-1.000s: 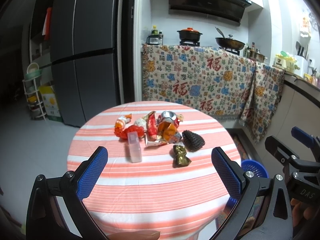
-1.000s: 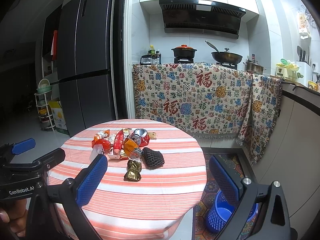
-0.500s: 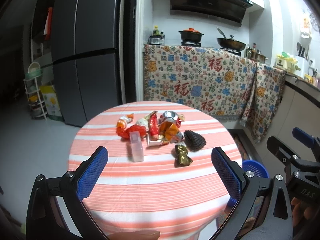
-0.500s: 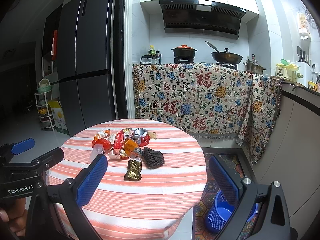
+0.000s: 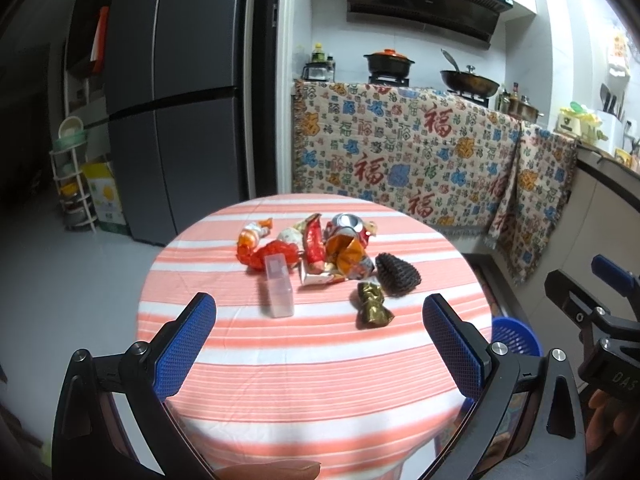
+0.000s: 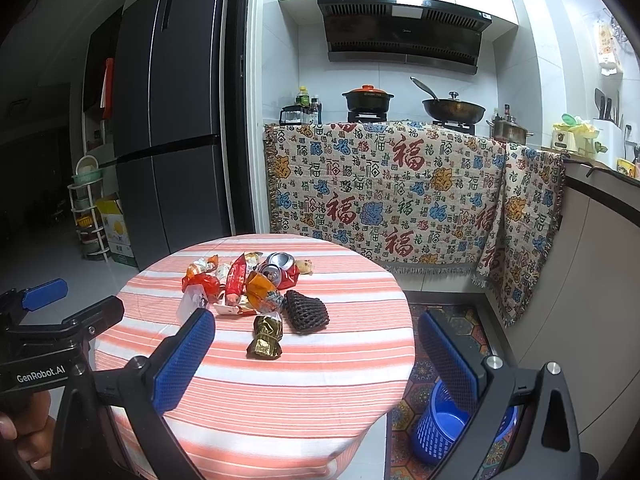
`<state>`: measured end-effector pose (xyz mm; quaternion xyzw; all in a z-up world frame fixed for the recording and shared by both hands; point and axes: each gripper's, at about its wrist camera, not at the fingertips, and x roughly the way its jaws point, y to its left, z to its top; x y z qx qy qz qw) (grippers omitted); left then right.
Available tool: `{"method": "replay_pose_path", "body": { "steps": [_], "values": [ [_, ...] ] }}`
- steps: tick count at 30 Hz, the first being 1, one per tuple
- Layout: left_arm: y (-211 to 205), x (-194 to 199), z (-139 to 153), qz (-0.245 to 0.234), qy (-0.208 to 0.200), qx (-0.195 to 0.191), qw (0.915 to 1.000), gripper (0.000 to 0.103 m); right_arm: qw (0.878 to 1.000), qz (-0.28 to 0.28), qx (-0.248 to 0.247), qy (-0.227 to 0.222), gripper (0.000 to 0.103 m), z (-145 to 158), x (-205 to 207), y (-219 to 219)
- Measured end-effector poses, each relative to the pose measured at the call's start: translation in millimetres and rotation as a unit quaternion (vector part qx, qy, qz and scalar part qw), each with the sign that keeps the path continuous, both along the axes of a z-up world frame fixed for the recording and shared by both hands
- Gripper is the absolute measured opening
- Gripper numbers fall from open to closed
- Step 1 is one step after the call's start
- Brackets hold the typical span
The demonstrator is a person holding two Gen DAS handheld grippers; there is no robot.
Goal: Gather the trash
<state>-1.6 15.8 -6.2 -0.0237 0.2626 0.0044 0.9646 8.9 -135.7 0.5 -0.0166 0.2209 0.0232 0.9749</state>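
Observation:
A pile of trash lies on the round striped table (image 5: 304, 380): red and orange wrappers (image 5: 276, 250), a crushed can (image 5: 347, 224), a clear plastic box (image 5: 277, 285), a gold wrapper (image 5: 372, 306) and a black foam net (image 5: 398, 274). In the right wrist view the gold wrapper (image 6: 266, 336) and the net (image 6: 306, 312) lie nearest. My left gripper (image 5: 320, 350) is open and empty, above the table's near edge. My right gripper (image 6: 320, 360) is open and empty, over the table's right side. A blue basket (image 6: 444, 428) stands on the floor to the right of the table.
A dark fridge (image 5: 176, 100) stands behind the table at left. A counter draped with a patterned cloth (image 6: 384, 196) carries a pot and a wok. A white rack (image 5: 76, 184) stands at far left. A patterned rug (image 6: 460, 320) lies under the basket.
The left gripper has drifted slightly towards the table, so the trash pile sits a little nearer. The right gripper has hardly moved. Both stay open.

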Motion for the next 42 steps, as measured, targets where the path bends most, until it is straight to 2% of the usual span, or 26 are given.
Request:
{"method": "replay_pose_path", "body": {
  "steps": [11, 23, 30, 35, 42],
  "values": [
    [9, 7, -8, 0.011, 0.012, 0.001, 0.9999, 0.103, 1.000, 0.003, -0.004, 0.008, 0.103, -11, 5, 4],
    [15, 32, -41, 0.019, 0.050, -0.002, 0.9986, 0.103, 0.999, 0.002, 0.000, 0.032, 0.103, -40, 24, 4],
    [29, 64, -89, 0.014, 0.091, -0.029, 0.9953, 0.103, 0.997, 0.001, 0.003, 0.081, 0.103, -89, 51, 5],
    [40, 95, -118, 0.018, 0.116, -0.043, 0.9922, 0.103, 0.993, 0.024, 0.004, 0.118, 0.103, -123, 71, 14],
    [46, 143, -118, 0.029, 0.114, -0.039, 0.9922, 0.103, 0.985, 0.030, 0.019, 0.168, 0.103, -161, 100, 18]
  ]
}}
